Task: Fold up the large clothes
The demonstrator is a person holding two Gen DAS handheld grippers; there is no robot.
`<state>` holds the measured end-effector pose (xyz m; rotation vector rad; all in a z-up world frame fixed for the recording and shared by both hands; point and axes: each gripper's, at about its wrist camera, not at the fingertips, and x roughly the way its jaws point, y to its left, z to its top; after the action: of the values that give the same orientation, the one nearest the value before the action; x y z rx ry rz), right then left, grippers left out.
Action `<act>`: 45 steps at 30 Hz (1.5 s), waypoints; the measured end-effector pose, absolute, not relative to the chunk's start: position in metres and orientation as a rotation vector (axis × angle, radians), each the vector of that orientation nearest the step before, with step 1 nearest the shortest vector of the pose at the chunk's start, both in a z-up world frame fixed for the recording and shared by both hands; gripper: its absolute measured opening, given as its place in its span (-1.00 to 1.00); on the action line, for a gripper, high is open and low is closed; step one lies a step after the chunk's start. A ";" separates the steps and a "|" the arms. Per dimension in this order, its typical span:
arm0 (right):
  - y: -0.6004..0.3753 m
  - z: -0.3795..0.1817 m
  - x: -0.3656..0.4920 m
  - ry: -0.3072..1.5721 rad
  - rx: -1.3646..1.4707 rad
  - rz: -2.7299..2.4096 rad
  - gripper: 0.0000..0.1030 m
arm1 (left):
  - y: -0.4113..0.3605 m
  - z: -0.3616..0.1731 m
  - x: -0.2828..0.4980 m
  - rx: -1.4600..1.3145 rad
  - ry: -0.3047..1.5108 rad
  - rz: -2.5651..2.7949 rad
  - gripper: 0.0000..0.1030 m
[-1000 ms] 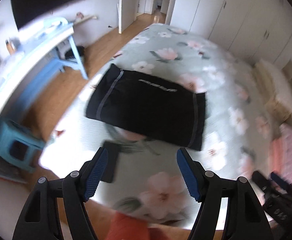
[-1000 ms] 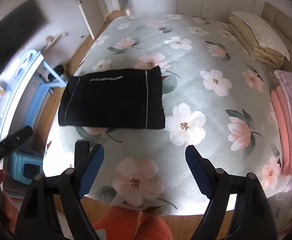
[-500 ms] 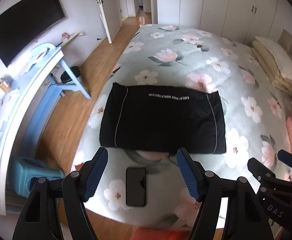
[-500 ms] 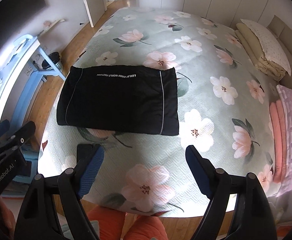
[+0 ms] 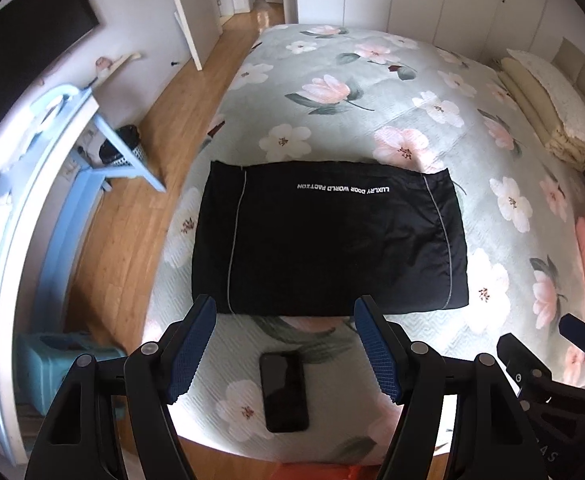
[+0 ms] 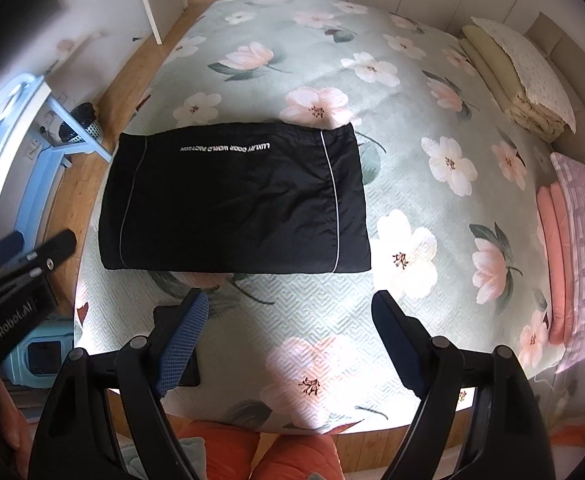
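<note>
Bed (image 5: 372, 92) bears folded black garment (image 5: 328, 240); tools apart.

Both wrist views look down from the bed's (image 5: 372, 92) foot edge, side by side, sharing the folded black garment (image 5: 328, 236).

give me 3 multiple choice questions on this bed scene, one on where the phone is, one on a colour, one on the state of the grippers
1. Where does the phone lie?
A. on top of the black garment
B. on the bedspread, nearer the bed's edge than the garment
C. on the floor

2. What colour is the lettering on the folded black garment?
A. white
B. red
C. yellow

3. How do the left gripper and right gripper stand?
A. both shut on the garment
B. one open, one shut
C. both open, holding nothing

Key: 1 B, the phone rests on the floral bedspread apart from the garment's near edge. 2 A, a white line of text runs across the cloth. 3 C, each pair of fingers is spread wide, with nothing between them.
</note>
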<state>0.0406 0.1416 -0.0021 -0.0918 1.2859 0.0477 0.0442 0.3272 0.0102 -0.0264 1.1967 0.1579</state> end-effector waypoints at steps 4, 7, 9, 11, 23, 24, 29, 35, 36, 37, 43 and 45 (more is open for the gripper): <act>0.141 -0.008 0.047 1.303 -0.085 0.015 0.66 | 0.327 0.008 0.052 -0.018 1.194 0.148 0.42; 0.138 -0.012 0.050 1.316 -0.081 -0.003 0.66 | 0.326 0.004 0.059 0.008 1.202 0.143 0.42; 0.137 -0.014 0.052 1.326 -0.077 -0.012 0.66 | 0.326 0.003 0.061 0.002 1.204 0.132 0.42; 0.137 -0.018 0.054 1.335 -0.073 -0.021 0.66 | 0.327 0.005 0.064 0.020 1.192 0.137 0.42; 0.154 -0.025 0.060 1.352 -0.064 0.009 0.66 | 0.348 0.000 0.065 -0.004 1.199 0.176 0.42; 0.154 -0.024 0.059 1.348 -0.053 0.013 0.66 | 0.349 0.000 0.065 -0.004 1.197 0.180 0.42; 0.157 -0.023 0.060 1.344 -0.035 0.012 0.66 | 0.354 0.004 0.067 -0.006 1.181 0.182 0.42; 0.160 -0.025 0.061 1.356 -0.033 0.017 0.66 | 0.355 0.003 0.068 -0.009 1.181 0.174 0.42; 0.160 -0.026 0.061 1.358 -0.036 0.017 0.66 | 0.355 0.003 0.067 -0.009 1.180 0.174 0.42; 0.161 -0.027 0.061 1.360 -0.039 0.017 0.66 | 0.355 0.004 0.067 -0.006 1.176 0.176 0.42; 0.163 -0.031 0.062 1.371 -0.037 0.021 0.66 | 0.351 0.004 0.066 0.063 1.148 0.200 0.42; 0.163 -0.032 0.060 1.375 -0.042 0.023 0.66 | 0.350 0.006 0.064 0.069 1.130 0.204 0.42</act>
<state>0.0602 0.1635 -0.0322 -0.0425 1.3745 0.0234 0.0641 0.3502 0.0057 0.0687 1.1297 0.2036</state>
